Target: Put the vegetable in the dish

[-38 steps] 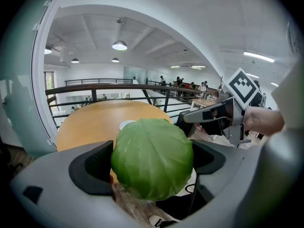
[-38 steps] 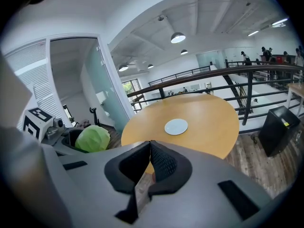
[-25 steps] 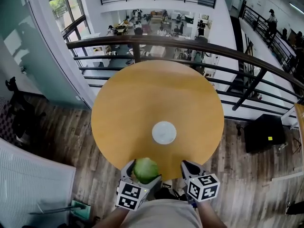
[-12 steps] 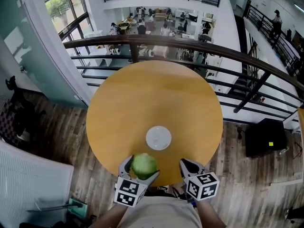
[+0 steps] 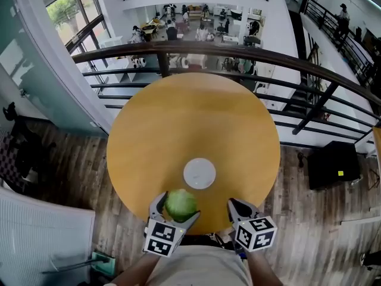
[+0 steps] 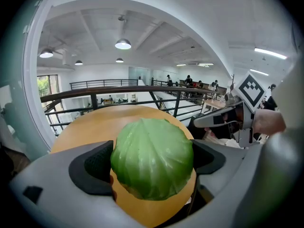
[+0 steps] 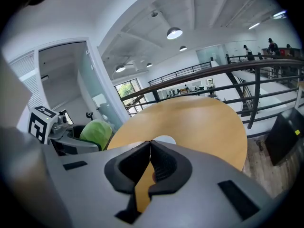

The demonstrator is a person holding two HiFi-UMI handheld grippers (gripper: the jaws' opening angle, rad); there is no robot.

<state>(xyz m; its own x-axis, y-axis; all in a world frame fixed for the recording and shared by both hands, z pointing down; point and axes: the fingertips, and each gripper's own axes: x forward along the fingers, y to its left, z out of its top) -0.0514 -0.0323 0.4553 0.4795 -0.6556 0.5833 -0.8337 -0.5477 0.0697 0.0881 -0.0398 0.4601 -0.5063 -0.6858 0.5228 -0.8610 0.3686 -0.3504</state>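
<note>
A round green cabbage point(image 5: 180, 204) point(image 6: 152, 164) point(image 7: 96, 132) sits between the jaws of my left gripper point(image 5: 177, 208) point(image 6: 153, 163), which is shut on it above the table's near edge. The white dish point(image 5: 199, 173) point(image 7: 165, 139) lies flat on the round wooden table point(image 5: 190, 130), just beyond the cabbage and slightly to its right. My right gripper point(image 5: 237, 209) point(image 7: 150, 148) hovers at the near edge to the right of the dish, its jaws shut together on nothing.
A dark metal railing point(image 5: 238, 55) curves behind the table, with a lower floor of desks and people beyond. A black box point(image 5: 330, 165) stands on the wooden floor at the right. A glass wall point(image 5: 36, 58) runs along the left.
The left gripper with the cabbage has edged forward over the table toward the dish. The right gripper has barely moved.
</note>
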